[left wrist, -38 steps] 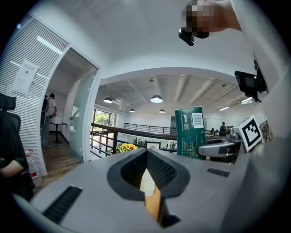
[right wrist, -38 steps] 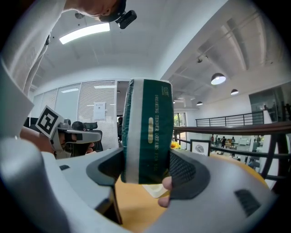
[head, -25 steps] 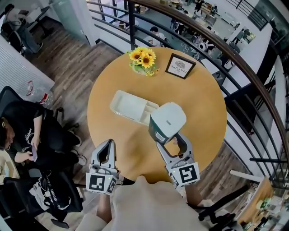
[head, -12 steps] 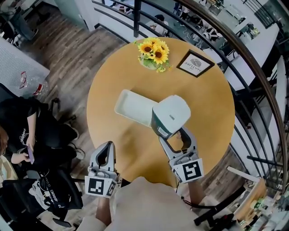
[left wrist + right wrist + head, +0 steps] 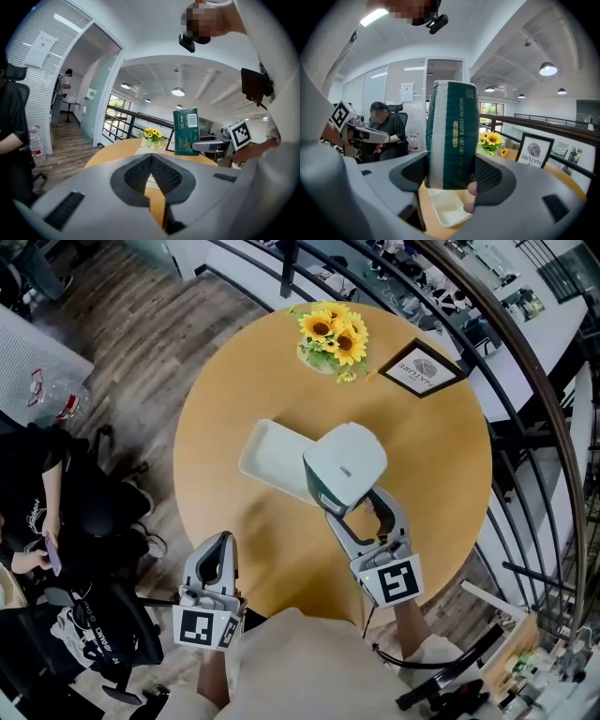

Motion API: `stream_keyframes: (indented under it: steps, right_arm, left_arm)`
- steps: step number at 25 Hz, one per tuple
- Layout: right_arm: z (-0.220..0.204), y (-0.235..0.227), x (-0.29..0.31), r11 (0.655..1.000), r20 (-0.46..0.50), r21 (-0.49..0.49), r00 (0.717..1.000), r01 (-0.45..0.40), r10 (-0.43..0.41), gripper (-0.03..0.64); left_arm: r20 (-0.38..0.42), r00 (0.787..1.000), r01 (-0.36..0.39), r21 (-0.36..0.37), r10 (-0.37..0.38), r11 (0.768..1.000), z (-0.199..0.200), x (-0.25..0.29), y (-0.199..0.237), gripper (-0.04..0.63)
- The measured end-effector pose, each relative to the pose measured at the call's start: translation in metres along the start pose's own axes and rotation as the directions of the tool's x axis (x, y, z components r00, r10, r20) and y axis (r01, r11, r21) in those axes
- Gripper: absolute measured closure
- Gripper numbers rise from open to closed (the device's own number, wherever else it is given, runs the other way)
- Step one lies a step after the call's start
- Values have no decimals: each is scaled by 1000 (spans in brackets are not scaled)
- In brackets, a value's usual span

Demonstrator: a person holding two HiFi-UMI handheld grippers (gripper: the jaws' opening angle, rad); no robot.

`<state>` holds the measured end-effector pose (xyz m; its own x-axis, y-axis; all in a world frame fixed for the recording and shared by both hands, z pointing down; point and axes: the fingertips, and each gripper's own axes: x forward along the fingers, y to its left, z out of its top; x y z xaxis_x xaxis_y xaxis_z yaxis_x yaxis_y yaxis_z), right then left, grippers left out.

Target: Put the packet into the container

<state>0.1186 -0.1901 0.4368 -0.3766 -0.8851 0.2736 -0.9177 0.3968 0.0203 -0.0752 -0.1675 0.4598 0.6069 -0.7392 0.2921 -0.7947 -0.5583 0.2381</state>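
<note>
right gripper: pinching packet upright, above container's right end
container: mid-table (white, open)
left gripper: jaws pressed together, nothing between, near table edge, left

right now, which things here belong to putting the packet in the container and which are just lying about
In the job:
- green packet, clamped in the right gripper
- white container, partly under the packet in the head view

Just lying about:
- pot of sunflowers
- framed sign
- left gripper, shut on nothing, off to the side
</note>
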Motion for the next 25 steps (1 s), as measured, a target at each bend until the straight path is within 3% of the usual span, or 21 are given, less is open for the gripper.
stream_keyframes:
  steps: [5,10,25]
  right_arm:
    - [-16,1,13,993,-54,-85,996,-79,75,310]
    - [-45,5,19,959,-205,-204,966,-199,157,310]
    - [-80,8,39,946,-324,-160,920,-283,220,308]
  left_arm:
    - [1,1000,-7,-18,7,1000,-3,1,-1,591]
    - [7,1000,-30,-33,30,999,-7,-1,4,591]
    - [10,995,-101,-67,102,993,-13,-17,17,591]
